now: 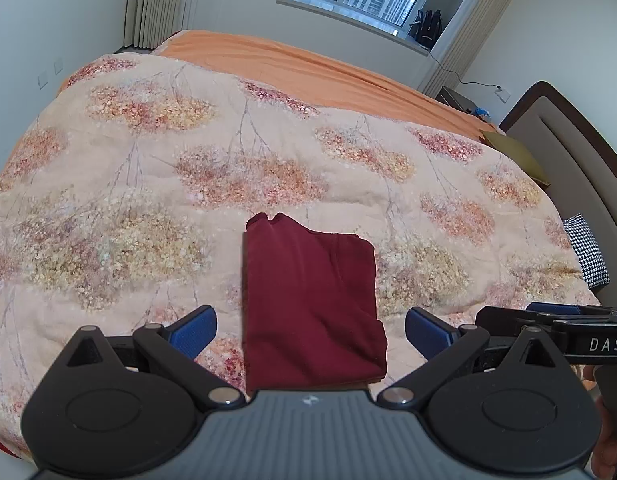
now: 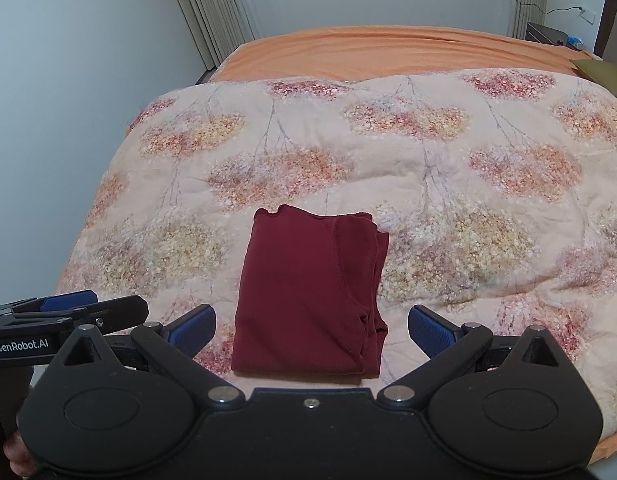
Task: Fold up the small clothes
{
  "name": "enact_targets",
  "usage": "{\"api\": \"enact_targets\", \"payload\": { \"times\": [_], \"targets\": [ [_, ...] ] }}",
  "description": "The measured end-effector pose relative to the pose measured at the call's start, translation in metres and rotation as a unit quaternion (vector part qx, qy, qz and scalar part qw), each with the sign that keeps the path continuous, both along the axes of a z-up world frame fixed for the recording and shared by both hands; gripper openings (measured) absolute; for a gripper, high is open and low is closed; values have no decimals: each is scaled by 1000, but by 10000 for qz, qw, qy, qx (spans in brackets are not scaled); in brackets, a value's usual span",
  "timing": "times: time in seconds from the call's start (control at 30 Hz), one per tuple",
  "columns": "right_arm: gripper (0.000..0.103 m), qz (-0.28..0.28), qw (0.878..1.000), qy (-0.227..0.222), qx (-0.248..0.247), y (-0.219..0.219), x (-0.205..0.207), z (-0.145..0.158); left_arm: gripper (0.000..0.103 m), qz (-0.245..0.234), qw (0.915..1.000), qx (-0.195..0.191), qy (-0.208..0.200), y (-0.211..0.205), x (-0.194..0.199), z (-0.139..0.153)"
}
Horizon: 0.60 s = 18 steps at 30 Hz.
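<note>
Bedroom walls, a curtain and a window fill the top of both wrist views, and below them a bed point(image 2: 388, 46) is seen, covered by an orange sheet and a floral quilt point(image 2: 308, 152). A dark red garment point(image 1: 312, 308) is laid on the quilt as a compact folded rectangle, in the lower centre of both frames, just ahead of the jaws of both tools. Its long axis is run from the bottom of the frame toward the top, roughly along the pointing direction of the fingers. Layered edges are stacked along its right side, and a slightly ragged corner is shown at its upper left.

The left gripper point(image 1: 310, 330) is held with its jaws spread wide, 1 blue pad on each side of the garment, nothing pinched. The right gripper point(image 2: 311, 330) is likewise held with jaws spread and nothing between them but the cloth lying below. Whether the pads touch the quilt cannot be told.

Neither tool is clearly nearer; each is centred on the near short edge. The folding is judged nearly or fully done, so any remaining move would be a last fold away along the long axis
</note>
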State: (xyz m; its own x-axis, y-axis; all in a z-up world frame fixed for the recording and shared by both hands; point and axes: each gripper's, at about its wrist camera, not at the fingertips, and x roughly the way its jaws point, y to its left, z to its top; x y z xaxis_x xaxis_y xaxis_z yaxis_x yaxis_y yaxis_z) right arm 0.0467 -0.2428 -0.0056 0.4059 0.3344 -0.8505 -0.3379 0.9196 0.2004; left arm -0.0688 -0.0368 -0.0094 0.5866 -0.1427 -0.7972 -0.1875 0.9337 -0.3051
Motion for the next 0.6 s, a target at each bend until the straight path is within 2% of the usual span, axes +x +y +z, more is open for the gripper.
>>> {"api": "enact_targets", "payload": {
  "times": [0.6],
  "targets": [
    [102,6,10000,-73,12,-11,-5,7,102,2,10000,-9,-76,-7,-4,6]
  ]
}}
